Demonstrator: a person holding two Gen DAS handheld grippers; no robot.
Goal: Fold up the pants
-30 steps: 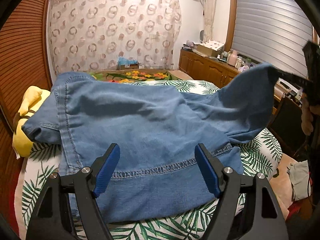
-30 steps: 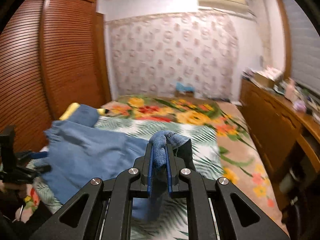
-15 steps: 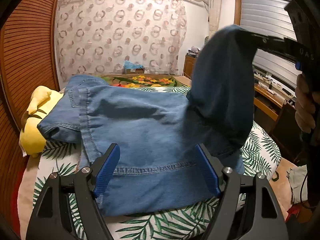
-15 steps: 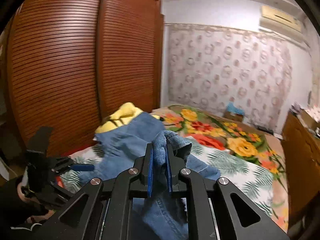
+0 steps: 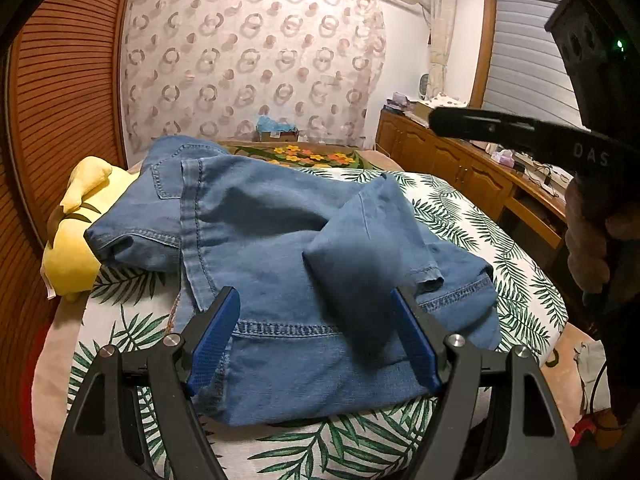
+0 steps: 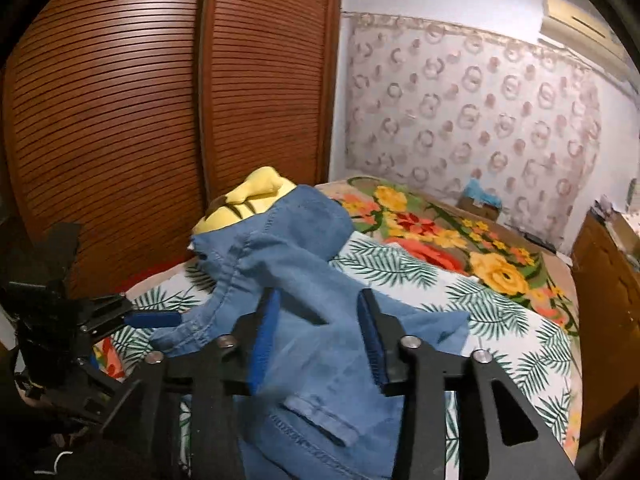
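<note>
right gripper above pants, fingers opening, tilted downward

Yellow plush toy partly under pants

We're running black grippers: left gripper and right gripper both have blue pads, silver screws, triangular cutouts.

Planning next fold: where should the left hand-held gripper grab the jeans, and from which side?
Probably the stitched hem edge of the jeans, nearest the left hand-held gripper. It lies flat along the near side of the bed, crosswise between the open jaws, so come in low from the near side and pinch the doubled seam. The dropped leg flap is rumpled, a poorer hold.
</note>
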